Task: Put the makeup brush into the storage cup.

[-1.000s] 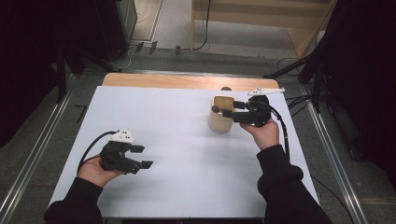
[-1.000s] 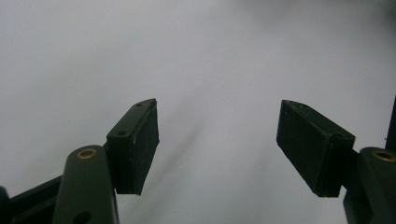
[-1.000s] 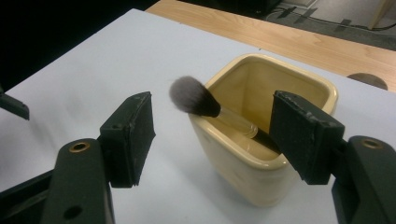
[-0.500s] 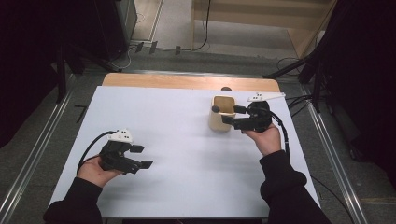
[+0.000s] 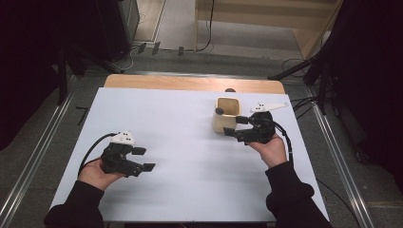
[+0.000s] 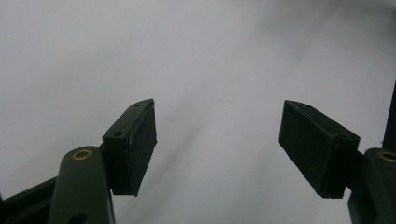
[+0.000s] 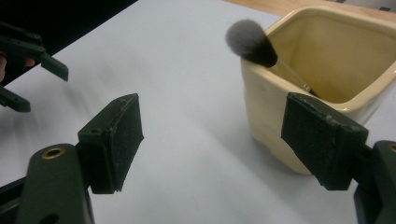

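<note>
**Cup released, right claw backing clear**

My right gripper: jaws spread, they've just been opening, nothing pinched between them. It sits just beside the cream square ceramic cup, which stands upright on the white table sheet, far right. A grey-tufted makeup brush leans inside the cup, head over the rim. My left gripper idles spread over bare sheet, well apart. I judge placement done; next move: pull straight back without clipping the cup.

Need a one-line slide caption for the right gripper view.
Open right tongs beside a cream cup on the white table, a brush leaning inside, bristles above the rim.
</note>
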{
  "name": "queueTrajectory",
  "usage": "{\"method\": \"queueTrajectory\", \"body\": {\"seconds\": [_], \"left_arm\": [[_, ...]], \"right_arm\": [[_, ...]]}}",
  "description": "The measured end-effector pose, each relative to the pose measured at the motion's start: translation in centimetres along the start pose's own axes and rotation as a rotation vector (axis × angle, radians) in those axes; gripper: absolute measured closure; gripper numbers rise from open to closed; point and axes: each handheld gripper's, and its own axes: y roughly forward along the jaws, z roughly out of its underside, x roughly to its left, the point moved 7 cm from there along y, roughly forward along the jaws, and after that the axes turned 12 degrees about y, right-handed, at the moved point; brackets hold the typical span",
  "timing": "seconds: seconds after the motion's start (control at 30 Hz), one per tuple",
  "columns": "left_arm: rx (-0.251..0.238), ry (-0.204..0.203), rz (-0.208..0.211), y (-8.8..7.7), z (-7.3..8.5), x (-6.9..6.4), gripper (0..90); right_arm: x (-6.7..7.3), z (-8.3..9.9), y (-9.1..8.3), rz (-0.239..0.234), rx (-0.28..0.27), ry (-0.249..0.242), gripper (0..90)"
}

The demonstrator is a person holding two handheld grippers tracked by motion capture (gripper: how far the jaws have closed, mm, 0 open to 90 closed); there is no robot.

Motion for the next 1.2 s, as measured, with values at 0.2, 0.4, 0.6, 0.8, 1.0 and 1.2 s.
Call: {"method": "queueTrajectory", "body": {"seconds": [0.2,0.4,0.6,0.8,1.0,1.2], "left_arm": [[0.000,0.003,0.004,0.1,0.0,-0.1,28.2],[0.001,0.004,0.006,0.1,0.0,0.0,28.2],[-0.001,0.004,0.008,0.1,0.0,0.0,28.1],[-0.005,0.003,0.005,0.1,-0.1,0.0,27.9],[-0.005,0.004,0.004,0.0,-0.1,0.0,27.9],[-0.006,0.005,0.004,0.0,-0.1,0.0,27.8]], "right_arm": [[0.2,0.8,0.0,-0.006,0.010,-0.005,21.3],[0.2,1.9,0.3,-0.005,0.029,-0.009,21.3],[0.5,2.7,0.6,-0.012,0.043,-0.018,21.3],[0.8,3.4,0.6,-0.033,0.048,-0.026,20.8],[1.0,4.2,0.5,-0.045,0.065,-0.032,20.0],[1.2,4.8,0.2,-0.062,0.057,-0.052,18.6]]}}
